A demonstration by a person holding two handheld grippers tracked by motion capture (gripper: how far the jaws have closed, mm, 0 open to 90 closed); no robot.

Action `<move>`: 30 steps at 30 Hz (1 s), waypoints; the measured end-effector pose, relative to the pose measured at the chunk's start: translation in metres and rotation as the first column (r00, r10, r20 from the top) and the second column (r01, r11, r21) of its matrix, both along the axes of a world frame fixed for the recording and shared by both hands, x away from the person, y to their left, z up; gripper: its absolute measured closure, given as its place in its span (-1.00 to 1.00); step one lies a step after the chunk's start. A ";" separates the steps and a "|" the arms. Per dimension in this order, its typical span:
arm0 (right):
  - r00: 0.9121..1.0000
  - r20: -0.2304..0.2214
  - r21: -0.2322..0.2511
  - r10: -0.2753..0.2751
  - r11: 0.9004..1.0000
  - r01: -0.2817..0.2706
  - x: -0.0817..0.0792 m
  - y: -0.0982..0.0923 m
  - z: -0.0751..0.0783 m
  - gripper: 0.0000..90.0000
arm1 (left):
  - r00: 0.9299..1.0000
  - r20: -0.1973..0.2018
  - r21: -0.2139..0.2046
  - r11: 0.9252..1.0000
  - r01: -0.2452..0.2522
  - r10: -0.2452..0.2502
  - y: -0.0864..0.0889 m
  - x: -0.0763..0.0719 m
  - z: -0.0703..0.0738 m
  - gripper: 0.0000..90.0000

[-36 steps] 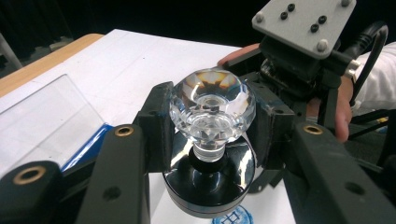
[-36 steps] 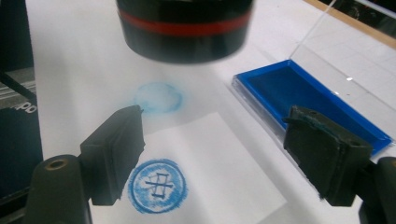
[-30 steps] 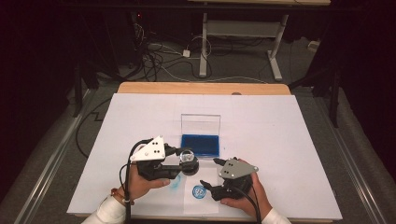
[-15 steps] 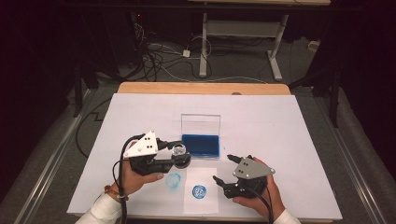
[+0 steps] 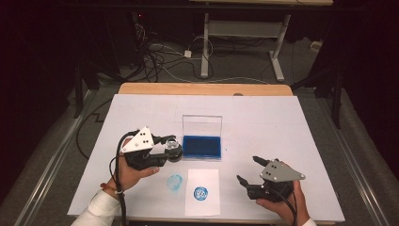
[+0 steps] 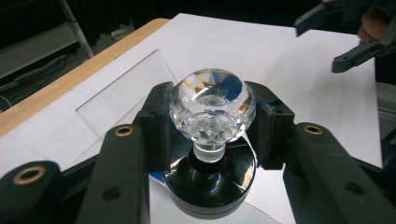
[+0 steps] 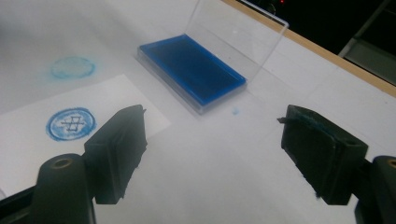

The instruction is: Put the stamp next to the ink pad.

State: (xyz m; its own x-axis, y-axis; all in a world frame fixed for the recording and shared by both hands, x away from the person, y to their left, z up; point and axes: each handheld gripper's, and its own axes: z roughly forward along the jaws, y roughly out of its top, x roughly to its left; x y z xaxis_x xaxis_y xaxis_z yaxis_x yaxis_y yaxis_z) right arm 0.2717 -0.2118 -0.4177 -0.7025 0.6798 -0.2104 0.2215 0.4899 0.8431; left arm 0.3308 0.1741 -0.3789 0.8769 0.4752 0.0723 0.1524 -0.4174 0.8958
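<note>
Left gripper (image 5: 171, 148) pinches crystal-knobbed stamp (image 6: 212, 109) — ink pad (image 5: 202, 146) just beyond its tips. Right gripper (image 5: 248, 169) spread, nothing between jaws — stamped paper (image 5: 203, 190) near.

bright tabletop, dark soft surroundings

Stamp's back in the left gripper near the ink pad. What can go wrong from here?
1. The left gripper clamps the stamp by its faceted clear knob; smooth facets might let it twist or slip.
2. The ink pad lid stands open and upright close by; a careless swing may knock it.
3. A smudged print already sits off the paper slip; with the right gripper open and away, the slip could shift when stamped.
</note>
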 end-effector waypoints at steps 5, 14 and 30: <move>1.000 0.006 -0.008 -0.029 1.000 0.029 -0.005 -0.014 -0.002 -0.51 | 0.999 0.008 0.041 0.998 -0.048 0.048 0.003 0.011 -0.006 0.21; 1.000 0.003 -0.008 -0.014 1.000 0.014 -0.006 -0.016 -0.003 -0.50 | 0.994 -0.023 0.067 0.992 -0.107 0.109 0.012 0.030 -0.025 0.21; 1.000 -0.027 -0.029 -0.007 1.000 0.007 -0.001 -0.015 -0.010 -0.48 | 0.979 -0.128 0.084 0.985 -0.150 0.159 0.009 0.075 -0.065 0.20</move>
